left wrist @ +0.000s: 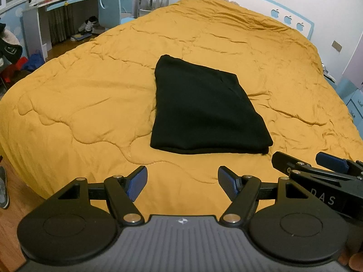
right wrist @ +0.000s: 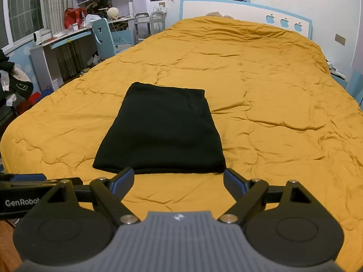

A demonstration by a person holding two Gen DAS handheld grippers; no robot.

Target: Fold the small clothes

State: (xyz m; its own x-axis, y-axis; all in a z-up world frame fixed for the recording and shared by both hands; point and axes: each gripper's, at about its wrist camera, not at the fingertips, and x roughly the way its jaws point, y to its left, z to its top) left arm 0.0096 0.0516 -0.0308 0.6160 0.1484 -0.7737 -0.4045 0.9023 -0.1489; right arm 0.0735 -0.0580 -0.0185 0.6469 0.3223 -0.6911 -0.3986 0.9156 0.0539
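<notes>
Black folded garment (right wrist: 160,131) lies beyond both spread grippers (right wrist: 179,181)

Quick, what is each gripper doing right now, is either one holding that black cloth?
Left gripper: open, holding nothing.
Right gripper: open, holding nothing; the black cloth lies folded on the yellow quilt.

Kid's bedroom, mustard quilt (right wrist: 261,86) everywhere

Blue headboard (right wrist: 245,11) at 12, cluttered desk (right wrist: 59,40) and window (right wrist: 25,6) around 10.
</notes>
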